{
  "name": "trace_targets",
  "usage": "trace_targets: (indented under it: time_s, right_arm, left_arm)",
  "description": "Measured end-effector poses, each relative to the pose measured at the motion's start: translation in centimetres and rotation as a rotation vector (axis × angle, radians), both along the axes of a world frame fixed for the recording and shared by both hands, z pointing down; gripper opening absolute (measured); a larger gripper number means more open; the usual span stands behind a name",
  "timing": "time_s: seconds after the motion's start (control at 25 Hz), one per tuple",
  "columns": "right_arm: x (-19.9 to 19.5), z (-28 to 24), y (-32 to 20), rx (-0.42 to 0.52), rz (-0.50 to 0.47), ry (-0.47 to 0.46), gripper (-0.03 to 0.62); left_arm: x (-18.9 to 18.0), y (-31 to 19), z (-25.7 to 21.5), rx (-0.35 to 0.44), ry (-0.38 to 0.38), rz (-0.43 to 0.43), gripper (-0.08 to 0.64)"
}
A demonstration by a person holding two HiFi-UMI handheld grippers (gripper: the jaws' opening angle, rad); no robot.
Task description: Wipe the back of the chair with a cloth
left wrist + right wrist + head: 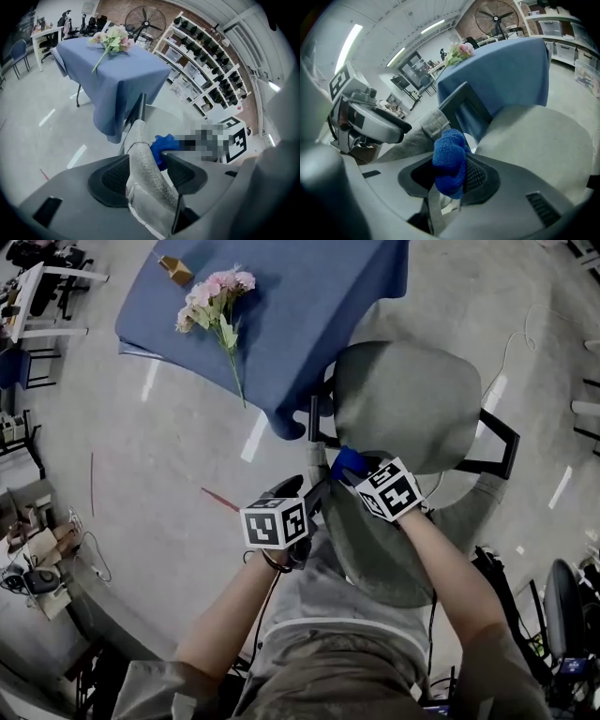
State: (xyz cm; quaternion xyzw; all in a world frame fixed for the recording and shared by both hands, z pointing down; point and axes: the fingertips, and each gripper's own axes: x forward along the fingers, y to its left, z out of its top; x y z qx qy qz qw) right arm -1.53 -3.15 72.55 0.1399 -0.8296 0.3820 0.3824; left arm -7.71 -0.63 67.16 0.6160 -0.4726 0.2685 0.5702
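Observation:
A grey office chair stands before me, its seat (408, 404) beyond its mesh back (370, 554). My left gripper (298, 495) clamps the back's left top edge; in the left gripper view the grey mesh edge (145, 173) runs between the two pads of the left gripper (147, 161). My right gripper (356, 472) is shut on a bunched blue cloth (347, 462), just to the right of the left one. The right gripper view has the cloth (450, 161) pinched in the right gripper (450, 171), resting against the chair back's edge (433, 124).
A table under a blue cover (309, 296) stands just beyond the chair, with pink flowers (214, 298) and a small brown box (175, 270) on it. Black armrests (497, 442) flank the seat. Storage shelves (211, 51) and a large fan (145, 21) lie farther off.

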Motion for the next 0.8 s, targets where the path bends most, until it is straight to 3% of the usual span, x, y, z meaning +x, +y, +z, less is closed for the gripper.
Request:
trace_targets:
  time_s: [0.24,0.44,0.64,0.8]
  right_arm:
    - [-1.7,2.8,4.3,-0.083,-0.126,0.018,0.135]
    - [0.9,4.4,7.8,-0.195,-0.184,0.074,0.129]
    - [7.0,4.8,10.8,-0.241,-0.369,0.262,0.124]
    - [15.5,3.4,13.0,-0.336,-0.494,0.475,0.123]
  left_arm:
    - [1.0,0.5,1.5,-0.031,0.008,0.045,0.201]
    - [0.9,0.5,2.0,-0.034,-0.006,0.052,0.187]
    - [0.9,0.6,2.2,-0.033,-0.032,0.058,0.178]
    - [0.9,0.6,2.3,-0.033,-0.030,0.052,0.176]
